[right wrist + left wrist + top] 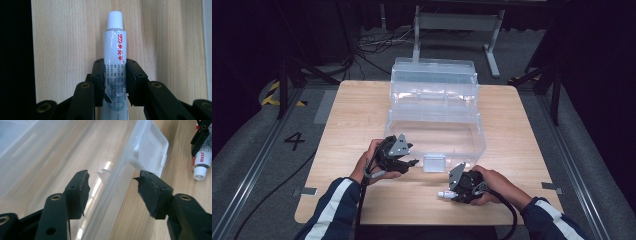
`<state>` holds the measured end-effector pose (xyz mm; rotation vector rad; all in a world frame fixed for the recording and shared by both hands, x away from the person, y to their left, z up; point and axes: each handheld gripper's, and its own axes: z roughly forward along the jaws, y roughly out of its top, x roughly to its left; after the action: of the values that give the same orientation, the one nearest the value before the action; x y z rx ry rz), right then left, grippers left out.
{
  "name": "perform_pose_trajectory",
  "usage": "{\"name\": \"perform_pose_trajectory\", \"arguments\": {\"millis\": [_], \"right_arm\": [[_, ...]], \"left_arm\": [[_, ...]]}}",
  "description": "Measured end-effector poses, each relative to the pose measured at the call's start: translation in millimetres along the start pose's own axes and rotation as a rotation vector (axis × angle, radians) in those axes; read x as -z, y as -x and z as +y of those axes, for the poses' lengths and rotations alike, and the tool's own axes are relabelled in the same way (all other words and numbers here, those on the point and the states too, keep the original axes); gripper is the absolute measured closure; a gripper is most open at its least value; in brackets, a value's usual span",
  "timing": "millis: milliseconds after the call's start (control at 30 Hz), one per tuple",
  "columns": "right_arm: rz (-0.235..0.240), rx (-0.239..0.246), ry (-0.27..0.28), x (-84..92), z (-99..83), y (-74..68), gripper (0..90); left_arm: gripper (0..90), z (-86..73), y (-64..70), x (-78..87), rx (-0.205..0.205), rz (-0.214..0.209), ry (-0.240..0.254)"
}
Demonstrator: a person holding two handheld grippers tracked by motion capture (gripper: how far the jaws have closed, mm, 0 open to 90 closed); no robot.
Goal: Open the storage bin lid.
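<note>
A pale wooden bench (357, 115) carried everything in front of me, and the largest thing on it was a clear plastic storage box (434, 107) standing open, its lid tilted up at the far side and a small latch flap hanging from its near wall. My left hand-held gripper (408, 161) sat just in front of that near wall, left of the latch; in the left gripper view its jaws stood apart, one over the inside of the box and one over the bench, with the wall's rim between them and neither pad pressing on it. My right hand-held gripper (451, 193) lay low over the bench near the front edge, right of the latch and apart from the box. It was clamped on a small white tube (115, 52) with red lettering, both pads pressing its lower half, the white cap (115, 19) pointing away from me and towards my left.
</note>
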<state>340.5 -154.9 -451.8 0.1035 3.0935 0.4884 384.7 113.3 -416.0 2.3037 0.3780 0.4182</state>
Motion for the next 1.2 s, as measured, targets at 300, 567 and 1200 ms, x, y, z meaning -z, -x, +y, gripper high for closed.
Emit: {"name": "perform_pose_trajectory", "arguments": {"millis": [300, 567, 1200], "right_arm": [[-0.025, -0.021, 0.011, 5.8, -7.7, 3.1, 70.9], [-0.053, -0.045, 0.039, 12.0, -18.8, 11.2, 70.9], [-0.084, -0.099, 0.084, 27.3, -39.3, 22.8, 70.9]], "left_arm": [[29.0, -0.2, 0.8, 35.0, 0.039, 0.085, 0.047], [26.6, -15.1, 9.2, 61.1, 0.047, 0.122, 0.022], [26.2, -109.7, 7.4, 52.1, 0.206, 0.060, -0.125]]}}
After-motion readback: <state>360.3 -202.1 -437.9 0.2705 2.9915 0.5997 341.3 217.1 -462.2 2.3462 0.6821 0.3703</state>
